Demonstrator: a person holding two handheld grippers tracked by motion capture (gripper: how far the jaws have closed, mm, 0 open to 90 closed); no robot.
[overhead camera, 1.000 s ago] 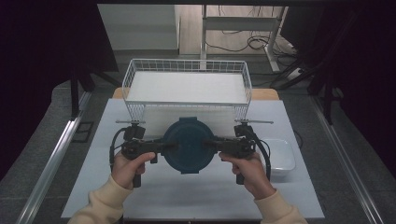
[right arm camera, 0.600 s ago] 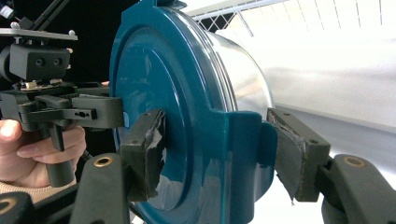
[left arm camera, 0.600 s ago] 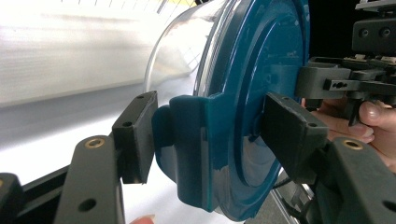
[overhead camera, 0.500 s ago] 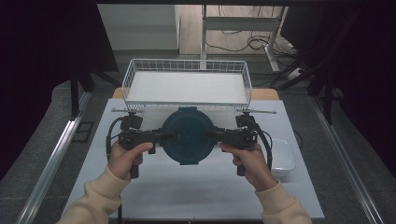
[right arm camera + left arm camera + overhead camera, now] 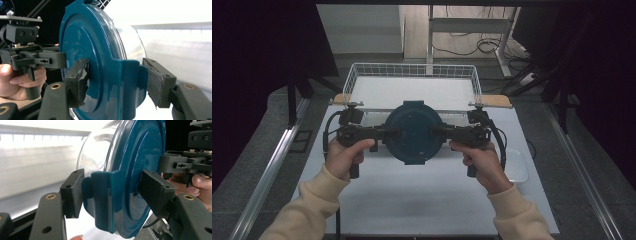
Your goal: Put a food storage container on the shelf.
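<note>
A round container (image 5: pixel 414 131) with a teal lid and a clear bowl hangs above the white table, held from both sides. My left gripper (image 5: pixel 389 132) is shut on its left latch tab, and my right gripper (image 5: pixel 439 132) is shut on the right tab. In the left gripper view the pads (image 5: pixel 73 192) clamp the teal tab and the lid (image 5: pixel 140 170), with the gripper (image 5: pixel 112 192) astride the rim. In the right gripper view the gripper (image 5: pixel 117 80) pinches the opposite tab of the lid (image 5: pixel 87 50), one worn pad (image 5: pixel 157 82) against the tab's outer side.
A white wire basket (image 5: pixel 412 70) stands just behind the container, resting on a wooden board (image 5: pixel 497 100). A shallow white tray (image 5: pixel 519 167) lies on the table (image 5: pixel 412 200) at the right. Dark drapes flank both sides, and cables lie on the floor behind.
Both hands have lifted the container together. It now sits higher in the high view and closer to the basket's front edge. The grips look the same.
</note>
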